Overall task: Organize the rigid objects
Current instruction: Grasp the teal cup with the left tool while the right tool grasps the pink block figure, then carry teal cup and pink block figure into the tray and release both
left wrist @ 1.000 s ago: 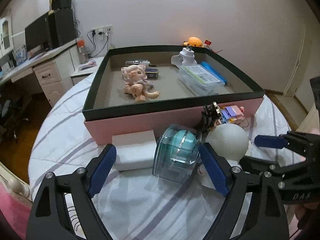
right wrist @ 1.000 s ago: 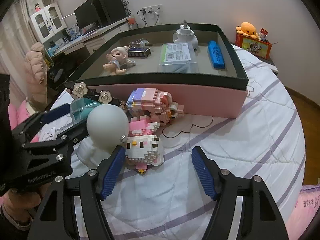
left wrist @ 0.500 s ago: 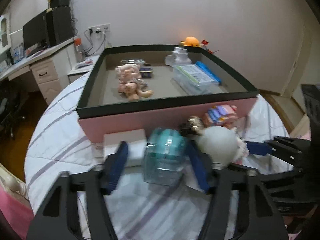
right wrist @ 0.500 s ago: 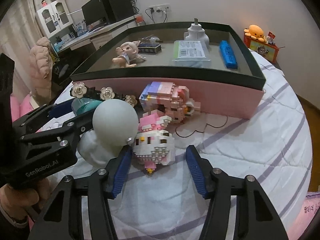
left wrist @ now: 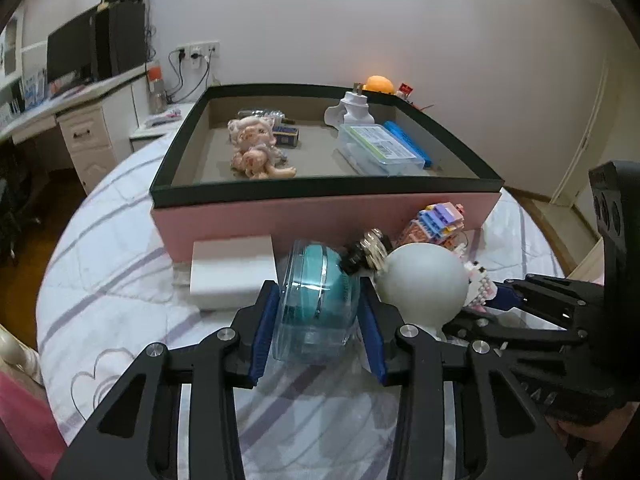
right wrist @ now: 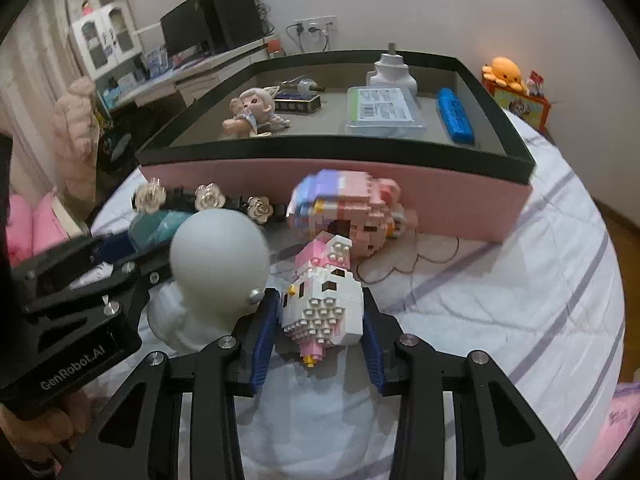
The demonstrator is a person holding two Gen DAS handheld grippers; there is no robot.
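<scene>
Lighting: even, soft indoor light, moderately bright; faint shadows. Glare: streaks on clear case [left wrist: 316, 300]. Blur: pink block figure [right wrist: 348, 212] smeared in right view; left view sharp. Distortion: strong fisheye, box [left wrist: 320, 216] rim bowed, black vignette at 1, 11 o'clock corners.

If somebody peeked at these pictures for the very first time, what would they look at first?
Probably the two grippers in front. The left gripper squeezes a clear teal case, and the right gripper is closing on a pink-and-white block figure. Between them stands a round white lamp, and behind sits a big pink box with a doll inside.
</scene>
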